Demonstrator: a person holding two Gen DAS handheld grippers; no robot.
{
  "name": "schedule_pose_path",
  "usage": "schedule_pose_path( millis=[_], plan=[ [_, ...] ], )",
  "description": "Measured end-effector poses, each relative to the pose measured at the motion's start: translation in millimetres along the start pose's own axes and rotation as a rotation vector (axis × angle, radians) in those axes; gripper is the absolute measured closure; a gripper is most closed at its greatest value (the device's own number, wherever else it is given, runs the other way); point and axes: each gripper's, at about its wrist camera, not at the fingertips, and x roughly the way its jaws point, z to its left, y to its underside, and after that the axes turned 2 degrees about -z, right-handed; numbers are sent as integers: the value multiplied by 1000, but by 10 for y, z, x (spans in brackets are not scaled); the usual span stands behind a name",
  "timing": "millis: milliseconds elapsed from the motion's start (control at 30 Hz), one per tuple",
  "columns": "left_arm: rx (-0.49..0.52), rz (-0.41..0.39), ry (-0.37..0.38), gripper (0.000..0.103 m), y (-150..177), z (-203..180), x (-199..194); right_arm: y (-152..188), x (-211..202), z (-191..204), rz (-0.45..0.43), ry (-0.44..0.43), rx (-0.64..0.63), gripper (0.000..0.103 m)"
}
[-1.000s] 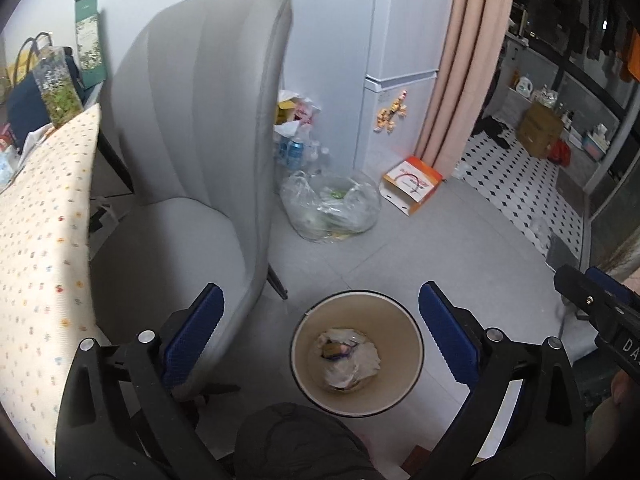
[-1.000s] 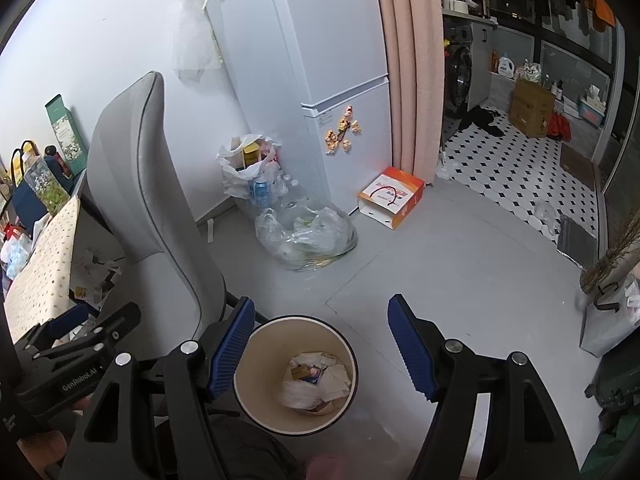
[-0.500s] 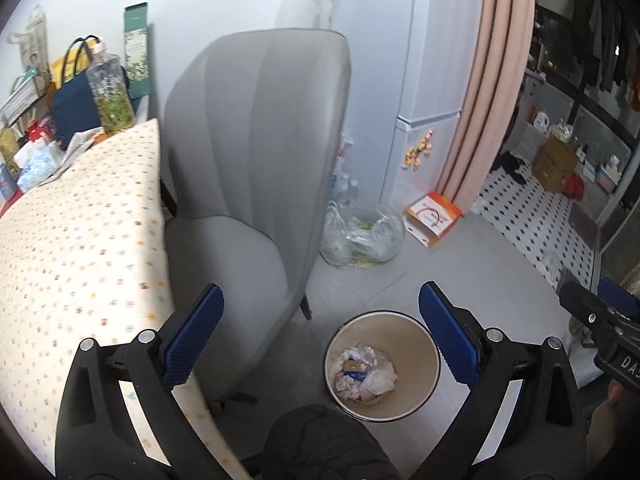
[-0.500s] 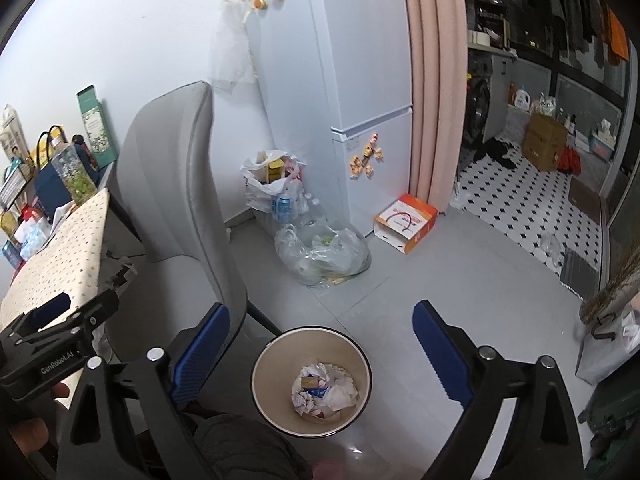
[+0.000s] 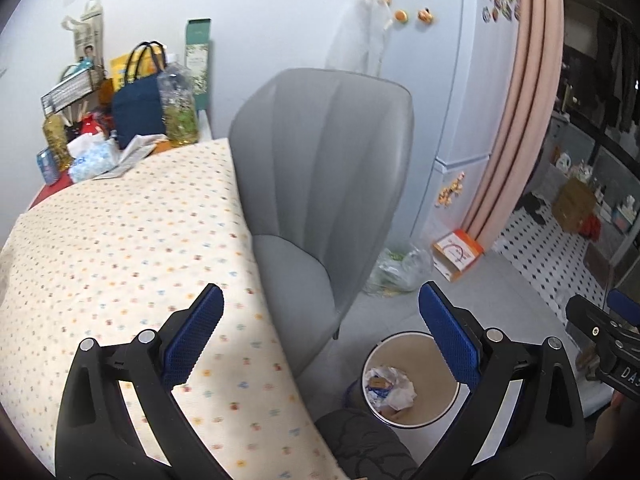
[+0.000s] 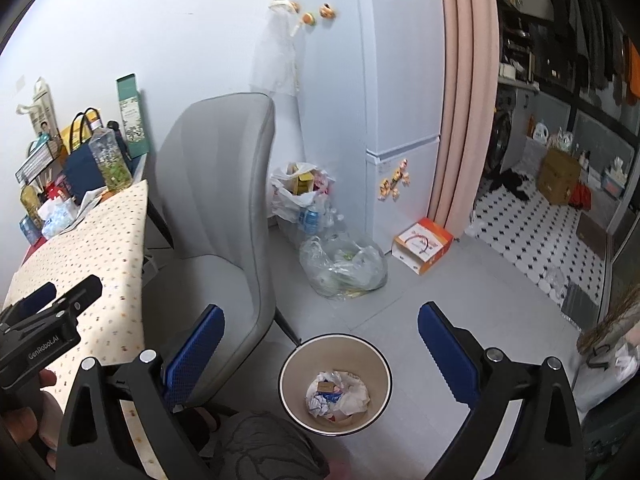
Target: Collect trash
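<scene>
Item: my right gripper (image 6: 320,354) and left gripper (image 5: 320,336), jaws wide, the right's just opened, both empty; bin (image 6: 335,384) lower centre filled; next, probably table (image 5: 120,240) scraps upper left.

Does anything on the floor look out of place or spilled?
Nothing is spilled. The crumpled trash lies inside the bin. Only the orange box looks odd: it lies tilted on the floor beside the fridge.

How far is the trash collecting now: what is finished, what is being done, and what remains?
Done: crumpled paper and wrappers already lie in the bin on the floor. In hand: nothing; the left tool and right tool are both open and empty, the right one's jaws having just been opening. Left: possibly the clutter at the table's far end, though which items are trash is unclear.
</scene>
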Motion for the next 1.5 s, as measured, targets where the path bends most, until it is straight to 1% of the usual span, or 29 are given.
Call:
schedule_pose_path(
  millis=[267, 467, 733, 867, 967, 1100, 1367, 1500],
  plan=[
    [-36, -57, -26, 6, -36, 313, -377, -29, -351, 370, -26, -44, -54, 8],
    [-62, -84, -54, 6, 20, 567, -648, 16, -583, 667, -47, -81, -93, 8],
    [-93, -111, -110, 6, 162, 903, -975, 114, -837, 1006, -66, -135, -136, 8],
    [-111, -120, -137, 6, 229, 1049, -1107, 166, -981, 1114, -80, -153, -141, 8],
    [-121, -128, -155, 6, 276, 1140, -1219, 195, -1069, 1184, -71, -184, -122, 8],
    [-131, -138, -182, 6, 318, 1227, -1344, 268, -1190, 1320, -83, -206, -142, 8],
    [-126, -135, -216, 6, 431, 1300, -1465, 409, -1253, 1452, -73, -241, -171, 8],
    [-151, -141, -238, 6, 487, 1366, -1523, 464, -1263, 1465, -66, -250, -187, 8]
  ],
)
